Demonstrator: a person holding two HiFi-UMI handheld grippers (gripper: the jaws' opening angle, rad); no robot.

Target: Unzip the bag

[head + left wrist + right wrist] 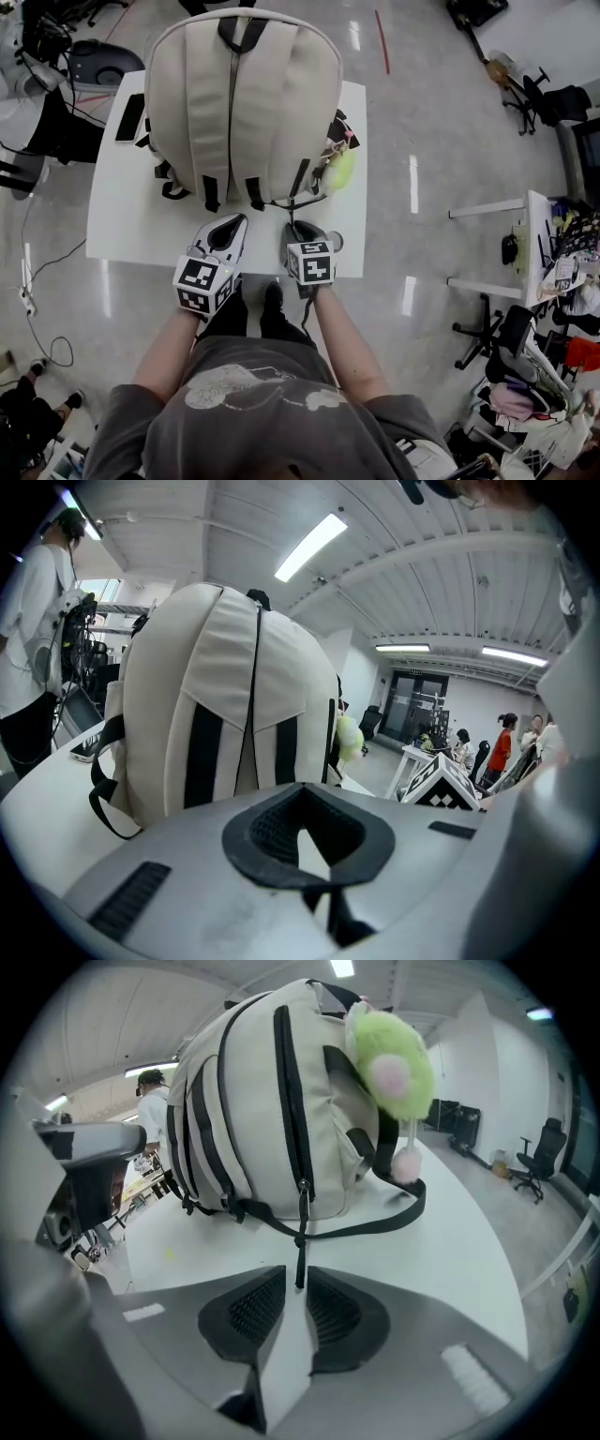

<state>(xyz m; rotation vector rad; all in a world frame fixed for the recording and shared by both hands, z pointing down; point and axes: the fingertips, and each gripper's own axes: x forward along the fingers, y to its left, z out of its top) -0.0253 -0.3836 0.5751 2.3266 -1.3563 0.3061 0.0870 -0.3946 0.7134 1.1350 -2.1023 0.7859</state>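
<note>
A cream backpack (244, 94) with black straps lies on the white table (122, 225), straps side up. In the right gripper view its black side zipper (291, 1091) runs down to a pull cord (300, 1241). The cord's end hangs between the tips of my right gripper (298, 1274), whose jaws stand apart and do not press on it. In the head view the right gripper (298, 227) sits at the bag's near right corner. My left gripper (234, 220) hovers beside it near the bag's bottom edge; its pads meet at the tips (300, 794) with nothing between them.
A fuzzy green charm (389, 1054) hangs on the bag's right side. A dark phone (129, 117) lies at the table's far left. A person in white (28, 639) stands left of the table. Office chairs (539, 94) and another desk (525, 234) stand to the right.
</note>
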